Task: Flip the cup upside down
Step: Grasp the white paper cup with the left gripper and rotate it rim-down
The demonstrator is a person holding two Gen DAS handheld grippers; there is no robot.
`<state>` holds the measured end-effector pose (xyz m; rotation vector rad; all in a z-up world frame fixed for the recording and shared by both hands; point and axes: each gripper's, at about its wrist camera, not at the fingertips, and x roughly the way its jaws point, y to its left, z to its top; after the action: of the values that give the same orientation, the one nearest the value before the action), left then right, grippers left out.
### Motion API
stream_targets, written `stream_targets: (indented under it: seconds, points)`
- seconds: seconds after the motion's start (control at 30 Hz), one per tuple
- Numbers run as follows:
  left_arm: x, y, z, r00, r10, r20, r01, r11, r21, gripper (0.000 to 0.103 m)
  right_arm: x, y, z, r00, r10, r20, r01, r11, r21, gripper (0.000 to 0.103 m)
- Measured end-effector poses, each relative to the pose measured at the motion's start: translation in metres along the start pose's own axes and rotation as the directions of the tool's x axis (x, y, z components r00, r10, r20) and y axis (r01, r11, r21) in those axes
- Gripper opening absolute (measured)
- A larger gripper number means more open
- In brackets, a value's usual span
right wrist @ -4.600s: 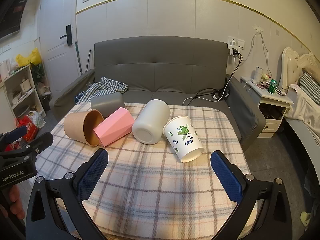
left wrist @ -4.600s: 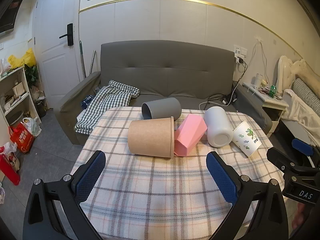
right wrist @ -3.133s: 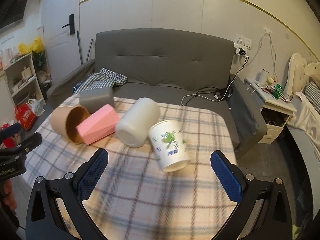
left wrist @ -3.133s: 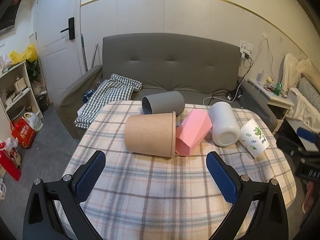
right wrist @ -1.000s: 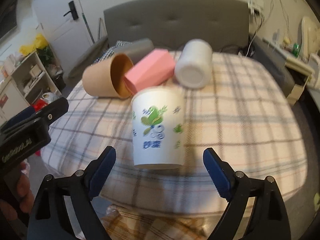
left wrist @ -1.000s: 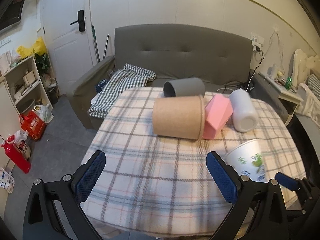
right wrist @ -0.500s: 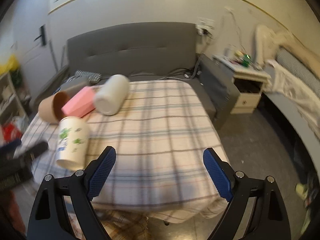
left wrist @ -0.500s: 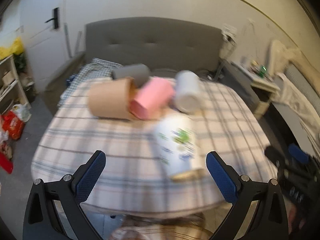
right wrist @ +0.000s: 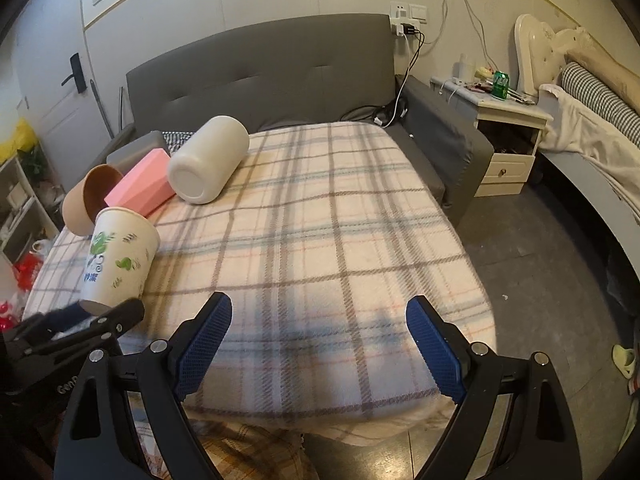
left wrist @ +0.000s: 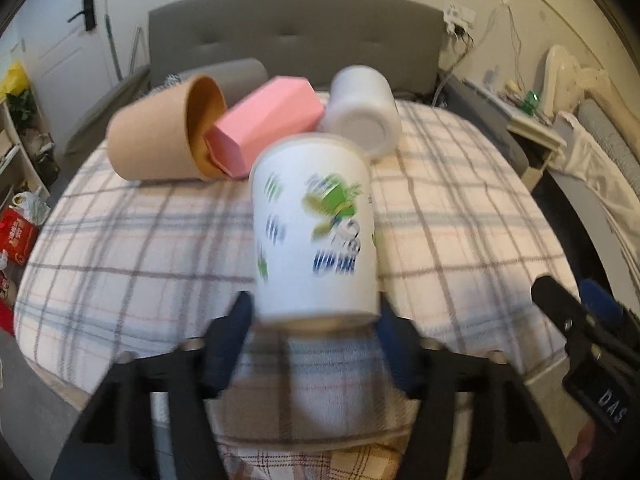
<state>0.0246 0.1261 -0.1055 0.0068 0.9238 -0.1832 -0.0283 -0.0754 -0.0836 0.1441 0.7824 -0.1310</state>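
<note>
Now the left gripper (left wrist: pixel 316 320) has closed around the paper cup (left wrist: pixel 316 228), which stands at 12 o'clock, bottom end up, near the table's (right wrist: pixel 320 208) front edge, while the right gripper (right wrist: pixel 318 340) waits wide open.

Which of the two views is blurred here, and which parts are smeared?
Left wrist view: motion blur smears the printed paper cup and the left claw at its base; the lying cups behind are soft too. Right wrist view: sharp, the plaid cloth and right claw are crisp, with only fisheye bending at the edges.
</note>
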Motion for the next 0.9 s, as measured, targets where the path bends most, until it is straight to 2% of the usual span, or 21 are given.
stream_targets:
  seconds: [0.1,0.27,0.37,0.53,0.73,0.9]
  points:
    - [-0.009,0.001,0.002,1.000,-0.014,0.021,0.014,1.000,0.019,0.055,-0.001,-0.002,0.001,1.000,-0.007,0.003,0.007,1.000,0.002,0.089]
    - [-0.033,0.000,0.014,0.997,-0.005,0.083,-0.001,0.997,0.071,0.055,-0.007,-0.001,0.003,1.000,-0.013,0.011,0.013,1.000,0.007,0.089]
    - [-0.041,0.002,0.021,0.996,0.000,0.091,-0.008,0.996,0.093,0.055,-0.013,0.002,0.004,1.000,-0.012,0.018,0.012,1.000,-0.001,0.089]
    - [-0.044,0.009,0.025,0.999,-0.008,0.046,0.003,0.995,0.101,0.056,-0.019,0.008,0.005,1.000,-0.006,0.022,0.007,1.000,-0.011,0.089]
    - [-0.027,0.015,0.011,1.000,0.002,-0.029,0.001,0.996,0.089,0.056,-0.020,0.012,0.002,1.000,0.002,0.016,-0.002,1.000,-0.016,0.089]
    - [-0.026,0.021,0.007,1.000,0.004,-0.031,-0.002,0.997,0.077,0.056,-0.017,0.011,0.001,1.000,0.003,0.003,-0.003,1.000,-0.014,0.089]
